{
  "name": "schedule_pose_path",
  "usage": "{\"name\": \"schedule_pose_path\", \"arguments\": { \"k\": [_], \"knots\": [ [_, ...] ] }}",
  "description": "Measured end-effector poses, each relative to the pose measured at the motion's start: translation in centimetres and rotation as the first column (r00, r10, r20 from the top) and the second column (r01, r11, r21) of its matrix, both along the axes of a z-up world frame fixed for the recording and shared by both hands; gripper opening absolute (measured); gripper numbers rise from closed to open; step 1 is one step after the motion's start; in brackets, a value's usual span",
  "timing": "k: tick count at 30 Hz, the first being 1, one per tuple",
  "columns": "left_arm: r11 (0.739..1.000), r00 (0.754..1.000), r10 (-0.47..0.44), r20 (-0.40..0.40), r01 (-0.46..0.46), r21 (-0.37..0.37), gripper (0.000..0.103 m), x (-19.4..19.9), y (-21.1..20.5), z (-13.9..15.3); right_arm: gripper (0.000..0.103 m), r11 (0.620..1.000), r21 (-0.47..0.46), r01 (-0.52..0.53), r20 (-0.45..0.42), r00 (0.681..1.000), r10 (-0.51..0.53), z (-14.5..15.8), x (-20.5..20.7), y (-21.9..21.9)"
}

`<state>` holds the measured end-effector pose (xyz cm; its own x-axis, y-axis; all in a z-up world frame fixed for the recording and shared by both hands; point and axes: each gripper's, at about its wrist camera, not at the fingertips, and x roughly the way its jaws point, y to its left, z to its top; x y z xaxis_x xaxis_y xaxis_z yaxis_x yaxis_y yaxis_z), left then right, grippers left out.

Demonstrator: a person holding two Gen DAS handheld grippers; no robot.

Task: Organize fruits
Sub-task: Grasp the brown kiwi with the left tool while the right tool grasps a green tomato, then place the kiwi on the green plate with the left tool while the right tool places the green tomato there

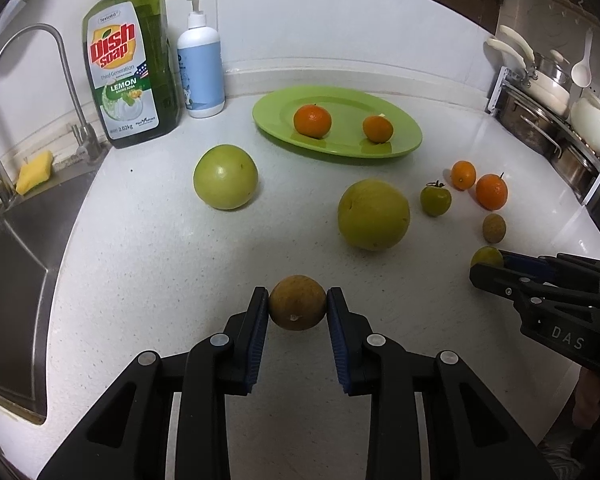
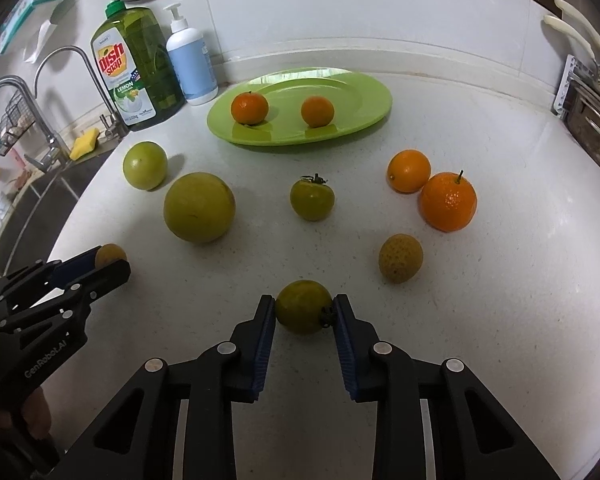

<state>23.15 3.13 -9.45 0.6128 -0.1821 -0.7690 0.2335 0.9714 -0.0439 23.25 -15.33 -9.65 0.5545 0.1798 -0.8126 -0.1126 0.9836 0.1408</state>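
Left wrist view: the left gripper (image 1: pixel 297 307) has its blue pads pressed on either side of a small brown round fruit (image 1: pixel 297 303), jaws clamped across its widest part, low over the white counter (image 1: pixel 140 248); whether the fruit is lifted or resting there cannot be told. It looks light, with a firm dry rind, likely to sit steady under a modest squeeze; too hard a pinch might crack it.

Over on the right wrist view, the right gripper (image 2: pixel 304 308) pinches a small green fruit (image 2: pixel 303 306), its dark calyx against the right-hand pad. That skin looks smooth and glossy, so it may roll or slip; a hold across the middle, as here, seems the safest.

Both grippers reach forward, nearly level, tilted slightly down, side by side and well apart. Ahead lies the green plate (image 2: pixel 360 92) with two small oranges (image 2: pixel 249 108) on it, and more fruit is scattered between.
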Motion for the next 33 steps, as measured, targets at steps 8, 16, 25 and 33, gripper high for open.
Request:
{"name": "schedule_pose_path", "arguments": {
  "k": [8, 16, 25, 33],
  "knots": [
    [1.0, 1.0, -0.003, 0.024, 0.003, 0.0, 0.03, -0.5, -0.3, 1.1, 0.03, 1.0, 0.004, -0.02, 0.043, 0.999, 0.02, 1.3, -0.7, 0.1],
    [1.0, 0.997, -0.011, 0.07, 0.011, 0.009, 0.03, -0.9, -1.0, 3.0, 0.03, 0.999, 0.018, -0.04, 0.096, 0.995, 0.038, 3.0, -0.8, 0.0],
    [1.0, 0.99, -0.03, 0.139, 0.03, 0.002, 0.03, 0.1, -2.2, 5.8, 0.03, 0.997, 0.037, -0.071, 0.171, 0.983, 0.064, 5.7, -0.1, -0.1],
    [0.999, 0.985, -0.052, 0.162, 0.054, -0.006, 0.03, 2.4, -3.6, 7.3, 0.03, 0.996, 0.035, -0.077, 0.227, 0.972, 0.068, 7.7, 2.1, -0.7]
  ]
}}
